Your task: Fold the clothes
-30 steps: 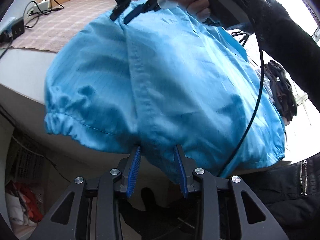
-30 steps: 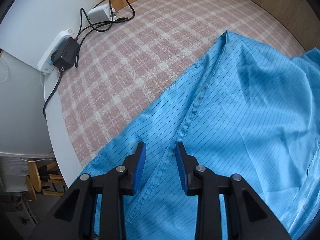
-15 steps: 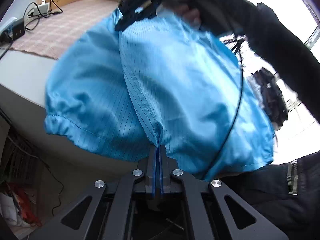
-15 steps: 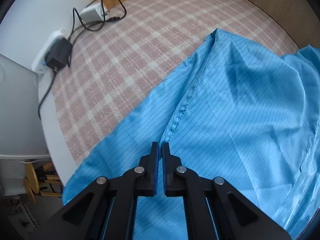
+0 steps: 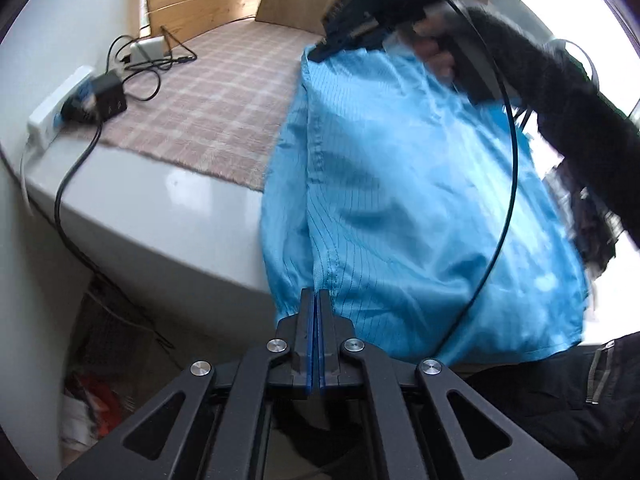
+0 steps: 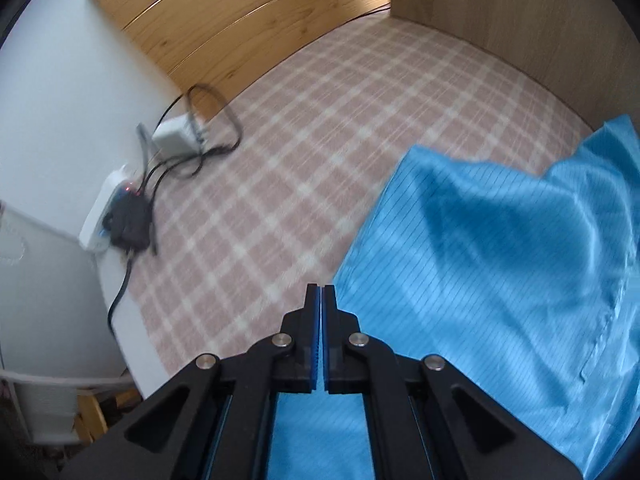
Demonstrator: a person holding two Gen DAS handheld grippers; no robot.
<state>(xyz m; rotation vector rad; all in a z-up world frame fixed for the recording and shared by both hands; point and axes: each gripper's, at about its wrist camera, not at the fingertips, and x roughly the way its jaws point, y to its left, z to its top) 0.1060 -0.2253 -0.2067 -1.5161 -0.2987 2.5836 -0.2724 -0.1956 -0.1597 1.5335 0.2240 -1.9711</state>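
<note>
Clamping blue garment (image 5: 400, 184), left gripper (image 5: 318, 300), right gripper (image 6: 322, 296) closed.

blue garment (image 5: 420, 200): lower hem hidden behind left gripper (image 5: 318, 300), right side smeared by motion | right gripper (image 5: 320, 54): fingertips blurred, grip point unclear in left view | person's sleeve (image 5: 572, 120): cut off at frame edge | power strip (image 6: 100, 220): blurred, plugs unreadable | clutter under table (image 5: 92, 400): indistinct
</note>
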